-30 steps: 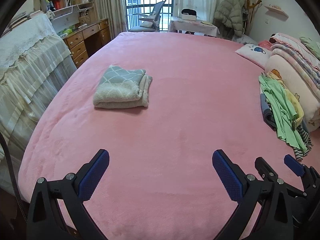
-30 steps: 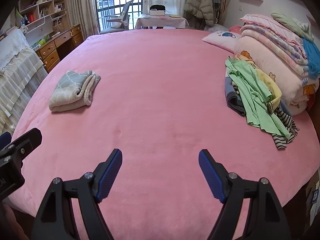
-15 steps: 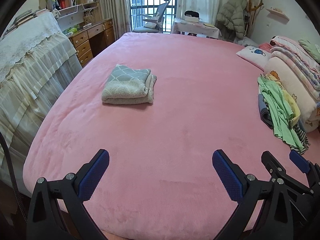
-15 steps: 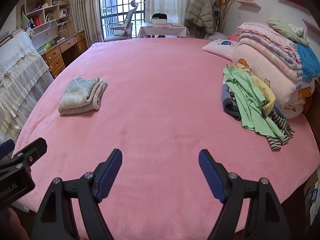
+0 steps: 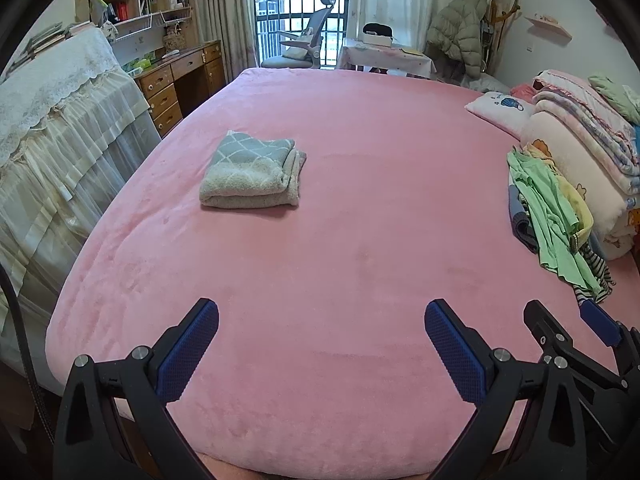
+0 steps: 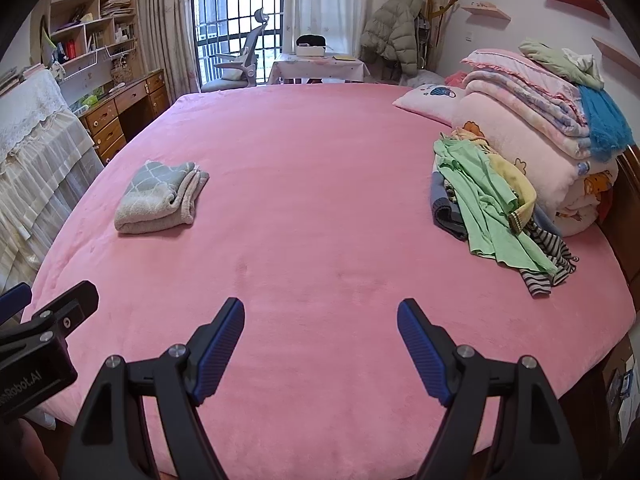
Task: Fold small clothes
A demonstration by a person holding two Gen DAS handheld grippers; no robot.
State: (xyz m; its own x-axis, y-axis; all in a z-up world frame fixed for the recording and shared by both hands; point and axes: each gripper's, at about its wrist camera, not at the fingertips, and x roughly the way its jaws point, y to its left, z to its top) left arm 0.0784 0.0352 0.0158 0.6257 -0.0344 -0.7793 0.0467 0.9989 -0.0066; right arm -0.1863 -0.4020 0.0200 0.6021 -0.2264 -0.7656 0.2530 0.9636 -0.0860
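While both hand-held grippers hang over the near edge of the bed, the scene reads as follows.
Left hand-held gripper (image 5: pixel 321 344): jaws spread wide, nothing between the blue pads, only pink cover beneath.
Right hand-held gripper (image 6: pixel 320 344): jaws spread wide too, empty, just beside the left one.
Bed (image 5: pixel 380 208): covered by a pink plush blanket, mostly bare in the middle.
Folded cloth (image 5: pixel 253 170): grey with a white lattice pattern, lying flat on the left part of the bed, well apart from both grippers.
Unfolded clothes (image 6: pixel 486 200): a loose heap with a green garment on top, yellow and striped pieces under it, at the right edge of the bed, leaning against stacked quilts (image 6: pixel 532 120).
Pillow (image 6: pixel 430 100): pink, beyond the quilts.
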